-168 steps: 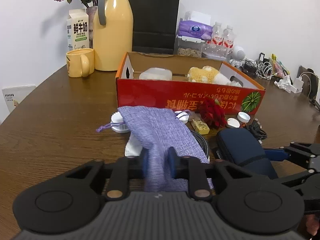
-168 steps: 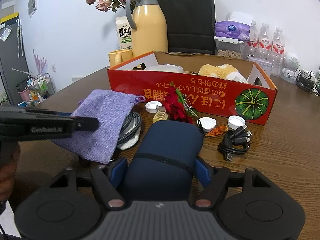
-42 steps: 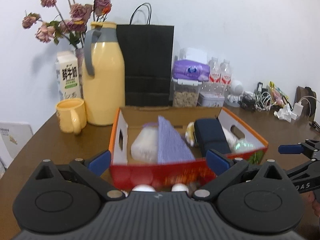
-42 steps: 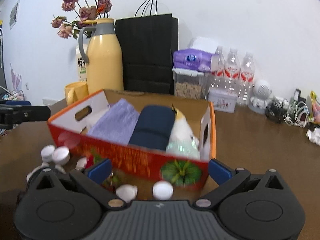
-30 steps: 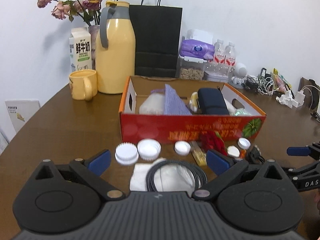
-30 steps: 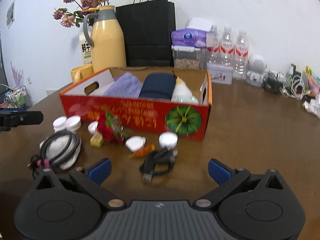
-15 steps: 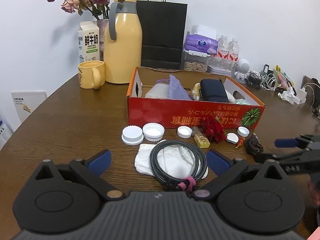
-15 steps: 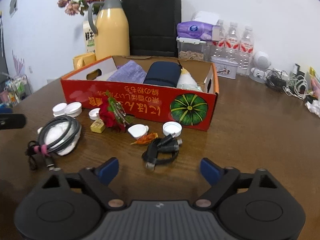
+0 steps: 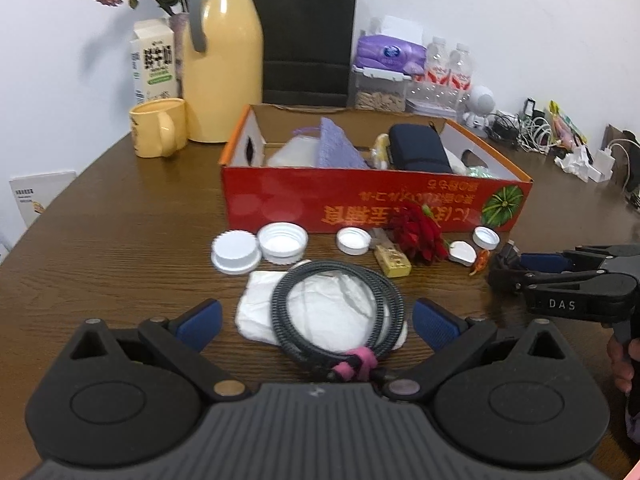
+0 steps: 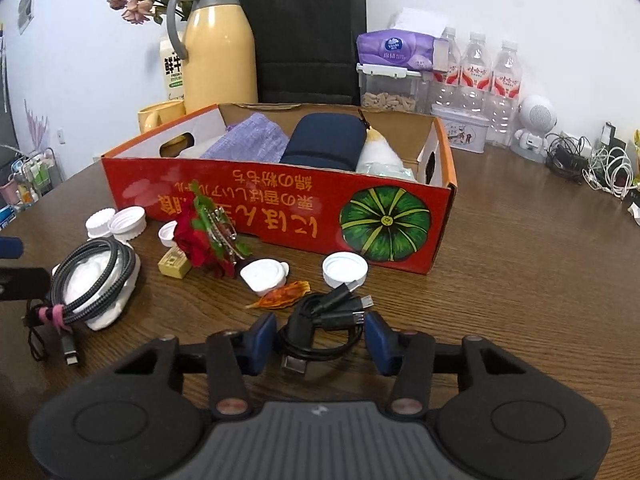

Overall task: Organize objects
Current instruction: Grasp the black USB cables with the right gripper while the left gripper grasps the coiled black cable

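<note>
Right wrist view shows the right gripper [image 10: 320, 338] fingers partly apart around the small black cable [image 10: 324, 322] on the table [image 10: 520, 280], while the left gripper [image 9: 316, 318] is wide over the braided cable [image 9: 338, 312], whose loose loops might slip out.

The left gripper [image 9: 316, 320] hangs low over the near table, its blue-padded fingers [image 9: 199, 322] spread wide and level. To its right, the right gripper [image 10: 320, 338] sits lower, its fingers [image 10: 262, 340] part-closed, a bare hand [image 9: 622, 362] gripping its handle at the near right.
</note>
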Motion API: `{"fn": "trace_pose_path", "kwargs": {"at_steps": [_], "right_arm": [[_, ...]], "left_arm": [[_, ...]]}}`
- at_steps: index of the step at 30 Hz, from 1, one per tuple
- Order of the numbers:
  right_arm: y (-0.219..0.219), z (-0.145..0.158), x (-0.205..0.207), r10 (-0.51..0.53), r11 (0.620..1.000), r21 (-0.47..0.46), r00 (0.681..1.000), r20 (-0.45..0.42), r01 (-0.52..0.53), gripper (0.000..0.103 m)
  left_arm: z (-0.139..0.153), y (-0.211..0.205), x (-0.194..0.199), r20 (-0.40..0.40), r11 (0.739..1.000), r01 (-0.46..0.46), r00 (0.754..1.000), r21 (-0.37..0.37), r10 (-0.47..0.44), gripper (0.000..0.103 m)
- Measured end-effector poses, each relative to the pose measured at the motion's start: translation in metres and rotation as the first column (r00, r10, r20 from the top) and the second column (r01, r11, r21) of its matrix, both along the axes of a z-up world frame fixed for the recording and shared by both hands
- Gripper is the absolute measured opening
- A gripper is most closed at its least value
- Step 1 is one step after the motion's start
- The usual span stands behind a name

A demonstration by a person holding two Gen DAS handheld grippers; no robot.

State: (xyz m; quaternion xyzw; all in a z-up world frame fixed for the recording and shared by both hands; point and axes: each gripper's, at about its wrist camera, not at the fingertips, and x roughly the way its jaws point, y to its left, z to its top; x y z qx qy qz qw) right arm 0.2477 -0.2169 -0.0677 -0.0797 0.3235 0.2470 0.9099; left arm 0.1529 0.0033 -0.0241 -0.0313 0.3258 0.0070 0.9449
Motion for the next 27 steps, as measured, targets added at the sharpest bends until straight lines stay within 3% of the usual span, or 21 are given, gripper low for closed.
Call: {"fn": "trace_pose_path", "kwargs": {"at_steps": [27], "right_arm": [[-0.002, 0.012, -0.033, 0.030, 0.998, 0.049, 0.991, 0.133, -0.037, 0.044]], "left_arm": [[-0.014, -0.017, 0.021, -0.070, 0.999, 0.034, 0.997, 0.038, -0.031, 0.103]]}}
